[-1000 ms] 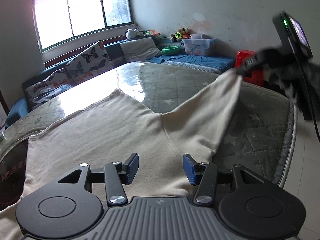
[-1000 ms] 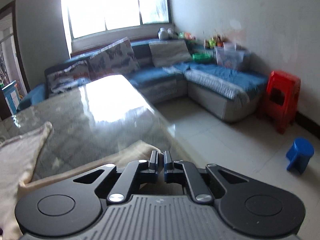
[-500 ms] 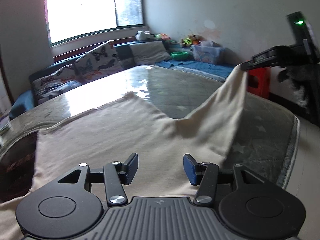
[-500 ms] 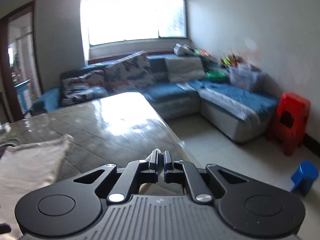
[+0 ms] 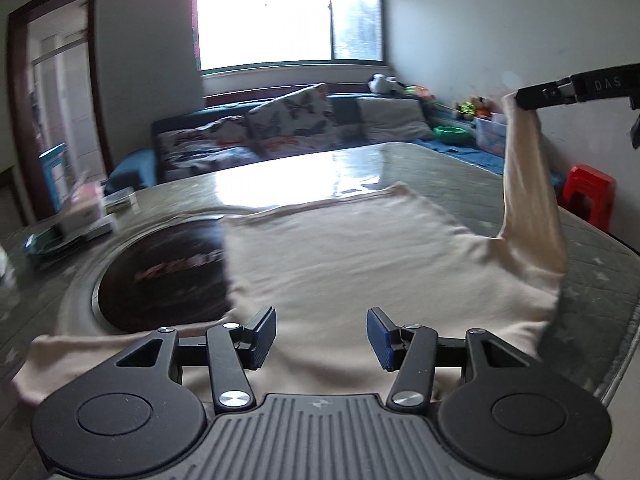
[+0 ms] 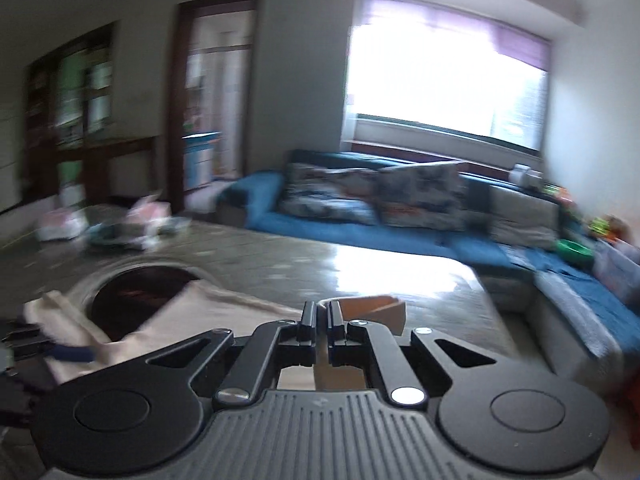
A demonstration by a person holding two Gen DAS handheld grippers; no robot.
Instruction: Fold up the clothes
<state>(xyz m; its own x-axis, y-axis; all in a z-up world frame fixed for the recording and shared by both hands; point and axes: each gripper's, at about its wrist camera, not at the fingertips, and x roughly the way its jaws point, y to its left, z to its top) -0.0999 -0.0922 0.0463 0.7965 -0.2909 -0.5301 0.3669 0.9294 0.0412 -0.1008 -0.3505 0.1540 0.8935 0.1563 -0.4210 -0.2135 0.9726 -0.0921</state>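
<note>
Fingers of right gripper [image 6: 321, 312] clamped on sleeve [image 5: 528, 184], lifted off table [image 5: 460, 168].
Left gripper [image 5: 322, 336] open, empty, hovering over shirt [image 5: 352, 256] lying flat beside dark round inset [image 5: 160, 276].

left tongs [image 5: 321, 334]: black linkage arms, 2 blue ribbed pads, silver pivot screws
right tongs [image 6: 321, 322]: black arms, dark pads, silver screws
housing behind the tongs: grey ribbed plate, small cross mark, 2 round black discs
far arm: black, white lettering "DAS"
</note>
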